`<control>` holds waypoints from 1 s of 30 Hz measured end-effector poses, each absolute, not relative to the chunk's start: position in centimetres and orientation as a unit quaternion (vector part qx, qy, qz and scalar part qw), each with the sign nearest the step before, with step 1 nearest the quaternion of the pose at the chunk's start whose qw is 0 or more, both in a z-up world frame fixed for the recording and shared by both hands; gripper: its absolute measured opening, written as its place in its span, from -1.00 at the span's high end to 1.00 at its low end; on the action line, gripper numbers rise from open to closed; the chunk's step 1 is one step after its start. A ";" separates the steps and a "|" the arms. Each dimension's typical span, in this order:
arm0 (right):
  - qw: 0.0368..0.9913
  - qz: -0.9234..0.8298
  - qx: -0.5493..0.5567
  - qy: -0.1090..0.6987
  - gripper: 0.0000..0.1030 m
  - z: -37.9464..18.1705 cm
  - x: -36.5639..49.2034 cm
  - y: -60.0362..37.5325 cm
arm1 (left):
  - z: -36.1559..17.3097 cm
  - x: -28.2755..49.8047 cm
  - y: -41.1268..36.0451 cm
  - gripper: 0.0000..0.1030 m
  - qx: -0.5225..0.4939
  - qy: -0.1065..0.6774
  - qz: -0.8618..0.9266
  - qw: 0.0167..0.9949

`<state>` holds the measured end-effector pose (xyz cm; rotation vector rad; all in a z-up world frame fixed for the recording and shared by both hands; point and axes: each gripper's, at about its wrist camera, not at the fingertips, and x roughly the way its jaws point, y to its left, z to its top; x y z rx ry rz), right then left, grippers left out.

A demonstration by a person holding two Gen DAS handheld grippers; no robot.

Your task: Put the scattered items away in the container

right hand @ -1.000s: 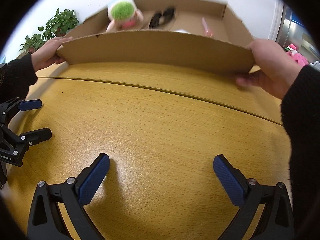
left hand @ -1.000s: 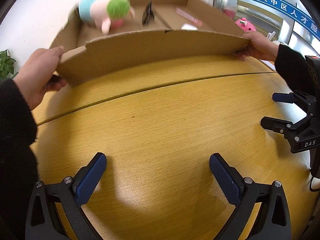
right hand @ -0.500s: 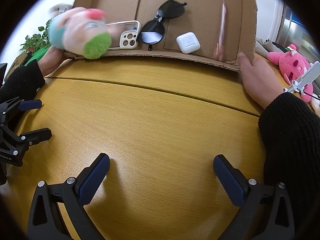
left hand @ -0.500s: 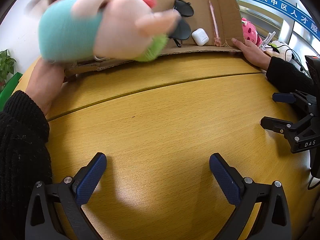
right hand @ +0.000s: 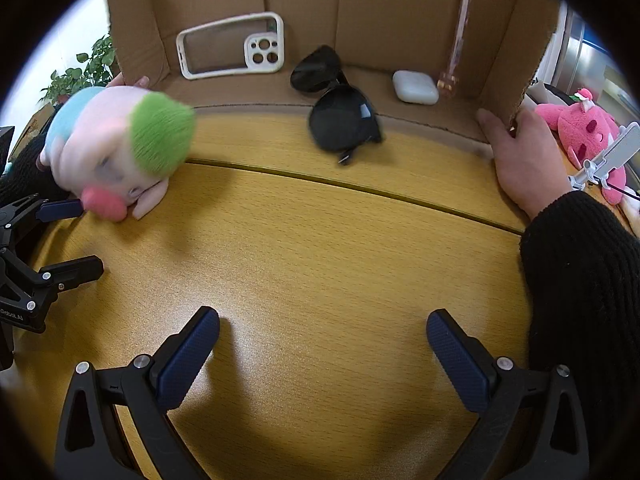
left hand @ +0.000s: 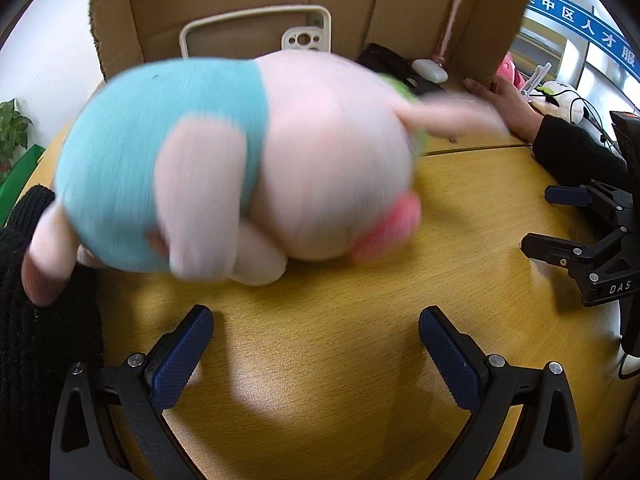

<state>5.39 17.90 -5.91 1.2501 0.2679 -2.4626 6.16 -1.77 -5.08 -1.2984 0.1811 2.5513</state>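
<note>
Yellow-brown wood grain of the table (right hand: 320,264) fills both our views, and we read it from the left. At the far left our left gripper (left hand: 316,344) lies on the wood with its blue-padded jaws spread wide and nothing between them. Just past it the blurred pink plush pig with a teal back, green tuft and red snout (right hand: 116,152) rests on the table, outside the box. Behind it the brown cardboard box (right hand: 360,8) is tipped up on its side, its opening facing us. Against its upturned floor leans a cream phone case (right hand: 230,46). Next come the black sunglasses (right hand: 340,116), which lie across the box's lower flap and touch the table. Further right a white earbud case (right hand: 414,87) and a thin pink pen (right hand: 458,40) sit inside the box. A bare hand (right hand: 524,160) grips the box's right wall. Our right gripper (right hand: 322,344) also lies open and empty.
</note>
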 end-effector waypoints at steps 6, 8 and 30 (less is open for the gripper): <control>0.183 -0.873 0.443 0.095 -1.00 -5.9 5.4 17.9 | -5.1 6.2 -1.8 -1.00 -0.448 0.062 0.881 0.136; 0.183 -0.873 0.443 0.095 -1.00 -5.9 5.3 17.9 | -5.1 6.2 -1.8 -1.00 -0.449 0.062 0.881 0.136; 0.183 -0.872 0.443 0.095 -1.00 -6.0 5.3 18.0 | -5.1 6.2 -1.8 -1.00 -0.449 0.062 0.881 0.135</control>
